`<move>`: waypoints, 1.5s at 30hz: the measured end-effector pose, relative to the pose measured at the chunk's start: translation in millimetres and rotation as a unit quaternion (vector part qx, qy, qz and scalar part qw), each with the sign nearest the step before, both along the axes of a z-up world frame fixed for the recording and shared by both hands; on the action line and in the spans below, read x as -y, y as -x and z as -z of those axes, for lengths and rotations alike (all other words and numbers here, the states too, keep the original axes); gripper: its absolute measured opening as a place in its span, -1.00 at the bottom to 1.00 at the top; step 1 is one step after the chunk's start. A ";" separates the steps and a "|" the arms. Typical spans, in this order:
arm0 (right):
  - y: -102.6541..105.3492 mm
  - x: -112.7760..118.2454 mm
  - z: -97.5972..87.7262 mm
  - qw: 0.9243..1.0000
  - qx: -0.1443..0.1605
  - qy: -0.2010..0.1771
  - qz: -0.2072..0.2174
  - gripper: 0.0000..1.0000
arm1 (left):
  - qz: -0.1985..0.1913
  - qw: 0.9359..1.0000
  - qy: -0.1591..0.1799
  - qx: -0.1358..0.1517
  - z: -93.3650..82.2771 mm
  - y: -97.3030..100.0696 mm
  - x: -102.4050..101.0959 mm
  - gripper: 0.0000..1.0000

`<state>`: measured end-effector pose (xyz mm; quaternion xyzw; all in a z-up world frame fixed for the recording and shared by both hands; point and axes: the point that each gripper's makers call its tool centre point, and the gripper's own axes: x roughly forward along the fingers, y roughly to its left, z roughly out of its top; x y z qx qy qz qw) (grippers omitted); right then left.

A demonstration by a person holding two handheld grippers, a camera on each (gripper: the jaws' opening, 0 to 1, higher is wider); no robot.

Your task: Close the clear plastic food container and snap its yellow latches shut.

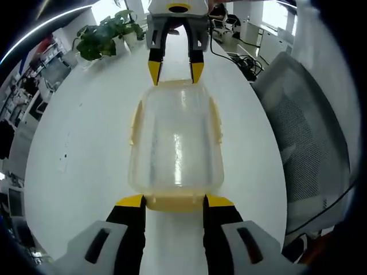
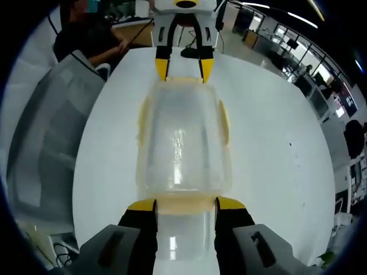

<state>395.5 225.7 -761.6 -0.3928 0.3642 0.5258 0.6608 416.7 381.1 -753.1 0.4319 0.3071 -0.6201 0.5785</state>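
A white oval table (image 1: 80, 149) is seen in an open office; a potted plant (image 1: 106, 35) stands at its far end in the left gripper view, a grey mesh chair (image 1: 309, 143) is drawn up beside it, and dark cables (image 1: 246, 66) lie near its edge; in the right gripper view a seated person (image 2: 94, 37) in dark clothing is visible beyond the table, with rows of desks behind. The clear plastic container (image 1: 176, 146) lies in the middle of the table, its lid already on; its walls are cloudy and streaked with reflected light, and yellow latches (image 1: 136, 121) are seen along its long sides and at both short ends. The left tongs (image 1: 175, 201) are spread at one short end, a yellow tip at each corner, nothing clenched between them; the right tongs (image 2: 186, 204) are likewise spread at the opposite end, grasping nothing.
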 end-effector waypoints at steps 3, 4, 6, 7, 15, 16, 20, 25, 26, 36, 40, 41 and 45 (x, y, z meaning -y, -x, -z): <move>1.4 5.8 -0.5 1.000 0.000 0.001 0.000 -0.27 | 0.001 1.000 0.001 0.001 -0.3 1.0 5.5 -0.24; 1.8 7.5 -0.4 1.000 0.000 0.002 0.000 -0.27 | 0.001 1.000 0.001 0.000 -0.5 1.7 7.3 -0.24; 2.8 11.0 -0.5 1.000 0.000 0.002 0.001 -0.27 | 0.002 1.000 0.001 0.000 -0.4 2.5 11.1 -0.24; 3.6 13.1 -0.5 1.000 0.000 0.002 0.001 -0.27 | 0.003 1.000 0.001 0.000 -0.3 2.7 13.1 -0.24; 6.1 29.0 0.1 1.000 -0.001 0.006 0.003 -0.27 | 0.004 1.000 0.003 -0.001 -0.2 5.4 28.8 -0.24; 6.2 30.8 0.1 1.000 -0.001 0.006 0.003 -0.27 | 0.004 1.000 0.003 -0.002 -0.2 5.2 30.7 -0.24; 7.0 38.2 0.0 1.000 -0.001 0.007 0.005 -0.27 | 0.007 1.000 0.004 -0.002 -0.4 5.6 38.1 -0.24; 8.2 45.9 0.3 1.000 -0.003 0.007 0.007 -0.27 | 0.008 1.000 0.004 -0.003 0.4 6.6 46.0 -0.24; 8.6 47.1 0.2 1.000 -0.004 0.008 0.007 -0.27 | 0.009 1.000 0.004 -0.003 0.5 7.1 47.3 -0.24; 11.1 62.9 0.8 1.000 -0.008 0.013 0.008 -0.27 | 0.010 1.000 0.009 -0.006 2.0 8.6 63.0 -0.24; 12.1 69.2 -0.1 1.000 -0.008 0.012 0.011 -0.26 | 0.011 1.000 0.012 -0.007 1.8 9.0 68.6 -0.24; 12.5 71.2 0.3 1.000 -0.009 0.012 0.012 -0.26 | 0.012 1.000 0.013 -0.007 1.9 9.1 69.9 -0.24; 12.9 77.6 -0.1 1.000 -0.010 0.015 0.015 -0.26 | 0.012 1.000 0.015 -0.006 1.7 10.1 77.5 -0.24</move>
